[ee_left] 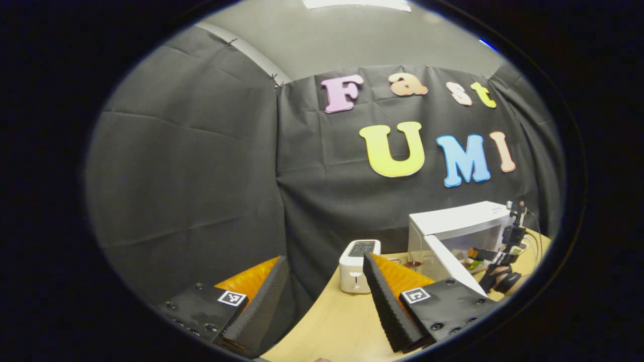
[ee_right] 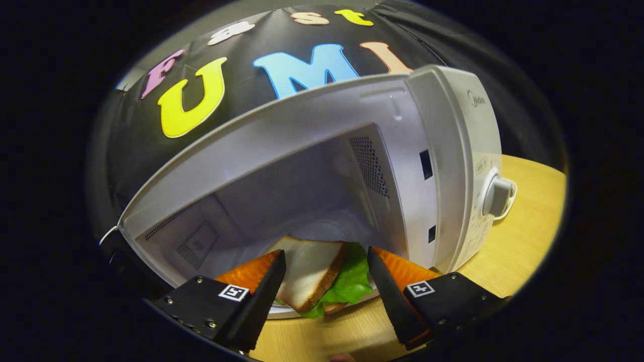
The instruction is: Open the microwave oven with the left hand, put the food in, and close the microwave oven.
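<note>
Right gripper view: right hand-held gripper (ee_right: 326, 291) spread w/ sandwich (ee_right: 314, 274) sitting at microwave (ee_right: 443, 151) mouth, ungripped; door could be clipping it. Left hand-held gripper (ee_left: 322, 296) hanging released.

Around me it's creased black cloth walls (ee_left: 191, 166), a plain grey ceiling (ee_left: 352, 40) with maybe a light panel (ee_left: 357, 4), and my light wooden tabletop (ee_left: 332, 322) with a small white toaster (ee_left: 357, 266).

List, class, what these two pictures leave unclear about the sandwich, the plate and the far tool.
- Sandwich, right gripper view: its lower edge and filling are cut off between the right tool fingers.
- Plate, right gripper view: mostly hidden under the sandwich and fingers.
- Right tool, left gripper view: too small to tell its grip beside the microwave.
</note>
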`<state>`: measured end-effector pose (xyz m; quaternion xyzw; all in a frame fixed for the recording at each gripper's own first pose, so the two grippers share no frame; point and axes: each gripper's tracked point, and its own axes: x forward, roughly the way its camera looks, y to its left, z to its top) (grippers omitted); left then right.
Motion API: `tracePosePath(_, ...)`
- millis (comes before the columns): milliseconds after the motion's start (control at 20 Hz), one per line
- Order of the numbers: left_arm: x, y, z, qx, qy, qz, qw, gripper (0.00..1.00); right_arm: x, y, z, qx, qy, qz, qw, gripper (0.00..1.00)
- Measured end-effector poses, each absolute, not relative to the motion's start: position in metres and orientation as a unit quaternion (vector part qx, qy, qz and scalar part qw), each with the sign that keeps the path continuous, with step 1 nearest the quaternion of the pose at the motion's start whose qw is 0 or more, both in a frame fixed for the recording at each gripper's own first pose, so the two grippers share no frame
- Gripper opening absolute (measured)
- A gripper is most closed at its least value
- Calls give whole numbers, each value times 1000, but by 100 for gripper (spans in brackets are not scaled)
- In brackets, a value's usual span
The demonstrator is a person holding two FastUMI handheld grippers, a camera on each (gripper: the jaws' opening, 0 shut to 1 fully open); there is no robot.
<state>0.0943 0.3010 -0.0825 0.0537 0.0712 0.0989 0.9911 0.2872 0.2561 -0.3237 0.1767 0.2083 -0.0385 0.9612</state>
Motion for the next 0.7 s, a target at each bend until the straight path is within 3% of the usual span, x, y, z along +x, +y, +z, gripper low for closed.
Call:
tracePosePath(450, 88, 290, -93, 52, 60, 97, 992, 99, 224, 242, -214, 100, 140, 37, 984, 98)
tracePosePath(500, 88, 286, -96, 51, 56, 96, 992, 94, 217, 237, -200, 100, 133, 44, 985, 98)
tracePosePath(550, 87, 283, -98, 47, 56, 97, 993, 99, 210, 230, -187, 94, 125, 47, 987, 98)
tracePosePath(700, 81, 278, -111, 28, 64, 101, 992, 99, 189, 209, -148, 66, 94, 53, 992, 97)
